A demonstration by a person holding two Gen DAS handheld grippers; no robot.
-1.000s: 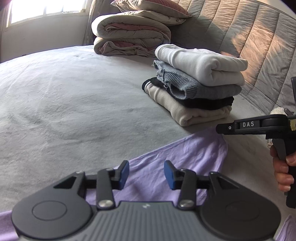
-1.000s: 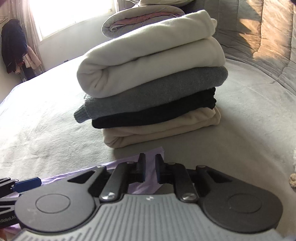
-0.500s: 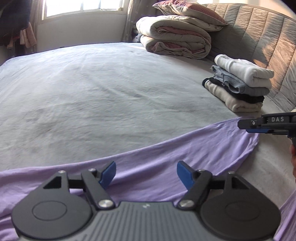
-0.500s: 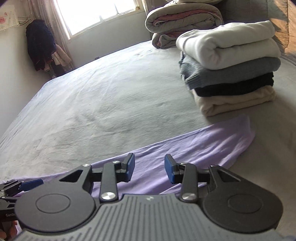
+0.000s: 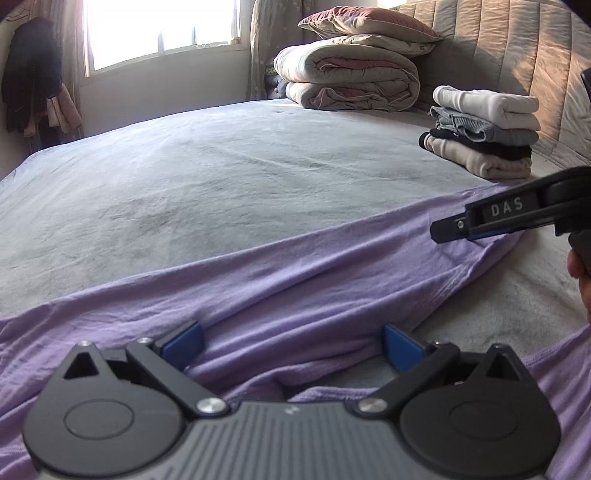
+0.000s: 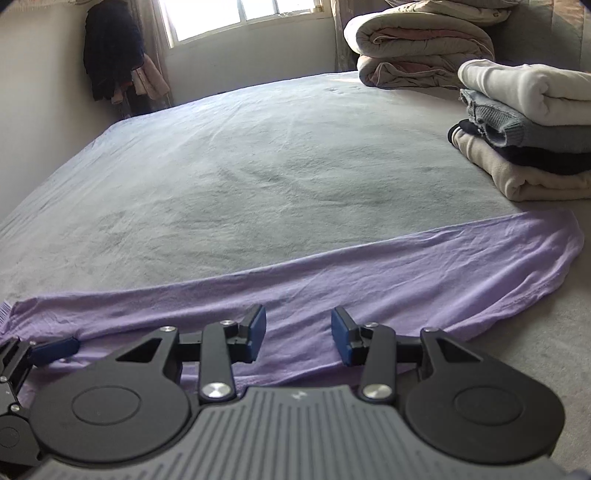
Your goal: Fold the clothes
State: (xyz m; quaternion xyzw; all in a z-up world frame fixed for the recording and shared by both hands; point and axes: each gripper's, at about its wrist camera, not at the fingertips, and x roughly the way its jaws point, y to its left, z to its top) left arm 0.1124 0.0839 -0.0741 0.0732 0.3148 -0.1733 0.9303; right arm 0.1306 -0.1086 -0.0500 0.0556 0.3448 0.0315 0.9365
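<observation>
A lilac garment (image 5: 295,295) lies spread in a long wrinkled band across the near edge of the bed (image 5: 221,177), its far end rounding off toward the right, short of a stack of folded clothes (image 5: 484,136).

The left gripper (image 5: 291,349) hangs over the creased cloth with its jaws opening, spread wide; fabric lies beneath and between the blue pads, but they do not press on it. The right gripper (image 6: 298,336) sits over the same band further right, its jaws opening too, about half apart, cloth under the gap and nothing pinched. In the left view the right gripper (image 5: 461,225) reaches in from the right edge above the garment, with part of a hand (image 5: 580,280) behind it.

The stack stands on the bed just past the garment's right end: a white piece on top, then grey, black and beige. Beyond it a rolled duvet (image 5: 347,77) with a pillow (image 5: 369,26) on top rests against the quilted headboard (image 5: 517,48). The grey bedcover between garment and window (image 5: 162,29) carries nothing. Dark clothes (image 6: 112,48) hang in the far left corner by the wall.
</observation>
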